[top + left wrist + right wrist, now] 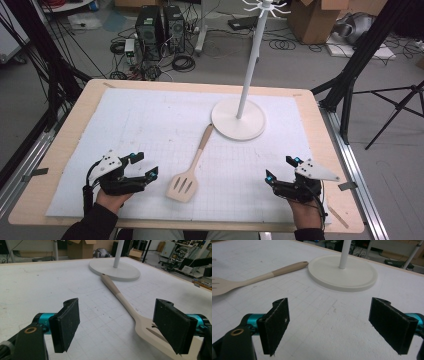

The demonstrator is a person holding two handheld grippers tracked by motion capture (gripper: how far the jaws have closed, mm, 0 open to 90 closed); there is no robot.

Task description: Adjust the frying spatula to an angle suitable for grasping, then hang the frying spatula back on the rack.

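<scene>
A beige slotted spatula lies flat on the white gridded mat, its handle tip close to the round base of a white stand. My left gripper rests at the near left, open and empty, just left of the spatula's blade. In the left gripper view the spatula runs up between the jaws toward the stand base. My right gripper sits at the near right, open and empty. The right gripper view has the spatula at far left and the stand base ahead.
The stand's tall white pole rises to hooked arms at the top. The mat lies on a wooden table. Computer towers, cables and cardboard boxes sit on the floor beyond. Black tripod legs stand to the right.
</scene>
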